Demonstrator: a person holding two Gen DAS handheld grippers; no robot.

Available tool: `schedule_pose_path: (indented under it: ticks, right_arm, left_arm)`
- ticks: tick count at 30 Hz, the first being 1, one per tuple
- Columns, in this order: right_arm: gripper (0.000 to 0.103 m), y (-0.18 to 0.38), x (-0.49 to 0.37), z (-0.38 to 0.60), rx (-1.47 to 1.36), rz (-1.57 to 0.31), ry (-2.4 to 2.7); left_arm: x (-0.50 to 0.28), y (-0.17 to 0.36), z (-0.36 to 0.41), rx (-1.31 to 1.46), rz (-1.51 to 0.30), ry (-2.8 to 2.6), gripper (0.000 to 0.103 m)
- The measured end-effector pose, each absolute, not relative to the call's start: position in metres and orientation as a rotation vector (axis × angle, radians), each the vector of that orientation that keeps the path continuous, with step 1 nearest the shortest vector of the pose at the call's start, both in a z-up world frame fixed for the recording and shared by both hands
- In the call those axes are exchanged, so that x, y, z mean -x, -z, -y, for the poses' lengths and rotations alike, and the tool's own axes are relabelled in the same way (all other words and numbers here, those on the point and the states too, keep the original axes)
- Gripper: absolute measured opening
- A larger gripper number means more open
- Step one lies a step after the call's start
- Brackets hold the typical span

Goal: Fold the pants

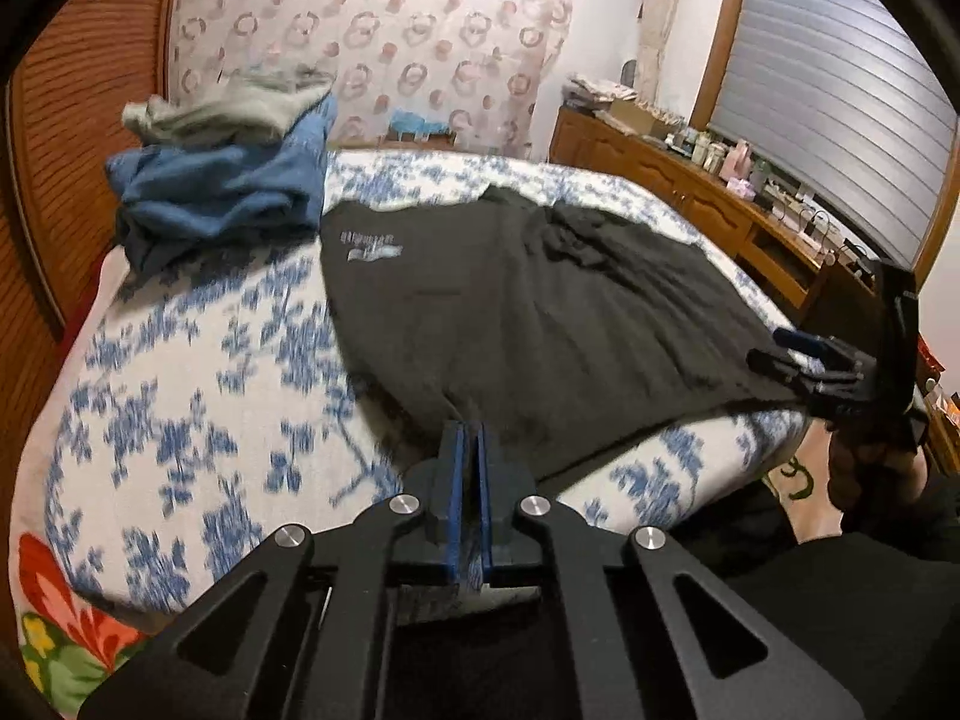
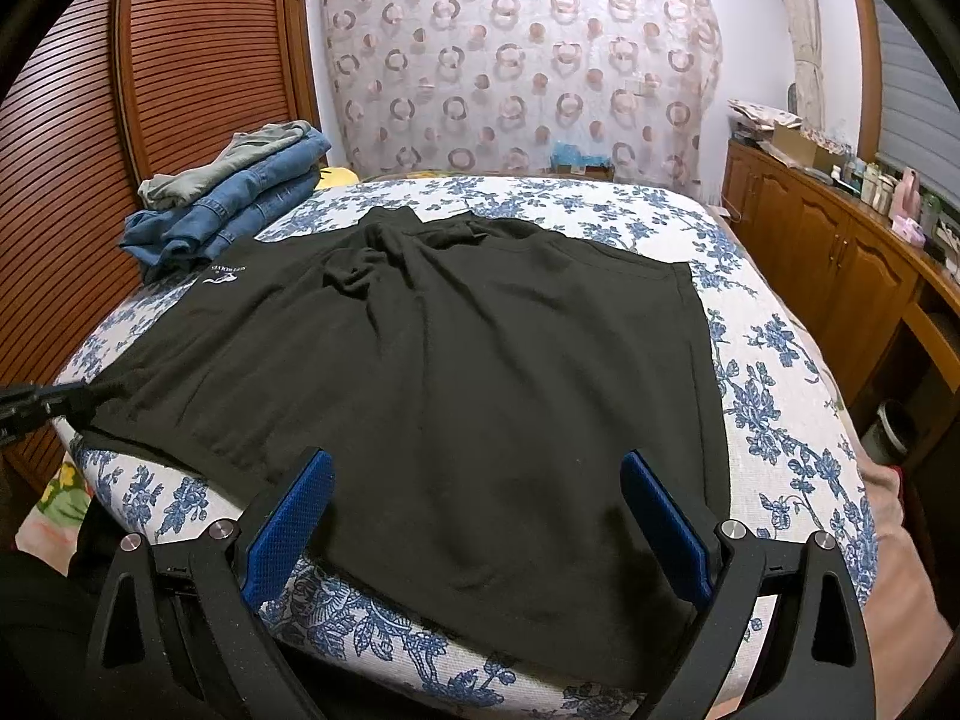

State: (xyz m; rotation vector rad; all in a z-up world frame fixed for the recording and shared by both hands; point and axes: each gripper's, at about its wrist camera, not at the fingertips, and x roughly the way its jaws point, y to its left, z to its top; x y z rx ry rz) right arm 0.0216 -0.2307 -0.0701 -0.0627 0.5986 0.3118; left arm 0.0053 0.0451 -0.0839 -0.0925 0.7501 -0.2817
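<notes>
right gripper [image 2: 477,531] hovers with blue pads wide apart over the near hem of the black pants [image 2: 432,360], likely lining up a grab. left gripper [image 1: 471,468] is clamped on the pants' near left edge, holding it taut. pants lie spread on the floral bed [image 2: 774,360]. folded jeans stack [image 2: 240,198] sits far left, clear of the fold.

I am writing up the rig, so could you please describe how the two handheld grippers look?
Both are matte black, with angular cut-out linkage arms and round silver pivot bolts. The left gripper and right gripper carry flat blue pads on their jaws, finely textured. No cables or markings show.
</notes>
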Motion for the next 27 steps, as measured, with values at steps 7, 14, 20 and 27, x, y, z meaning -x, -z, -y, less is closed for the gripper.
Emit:
schedule_pose_path:
  ticks: [7, 14, 20, 27]
  right_arm:
    - [0.097, 0.069, -0.021, 0.233, 0.058, -0.599, -0.315]
    - [0.097, 0.063, -0.021, 0.236, 0.053, -0.591, -0.310]
    - [0.097, 0.063, -0.019, 0.237, 0.049, -0.587, -0.304]
    - [0.097, 0.063, -0.016, 0.242, 0.036, -0.585, -0.297]
  left_arm:
    - [-0.023, 0.057, -0.032, 0.046, -0.689, 0.319, 0.005]
    - [-0.054, 0.038, -0.010, 0.010, -0.662, 0.370, 0.004]
    - [-0.081, 0.021, 0.021, -0.011, -0.646, 0.441, 0.004]
    - [-0.106, 0.011, 0.061, -0.015, -0.653, 0.520, 0.004]
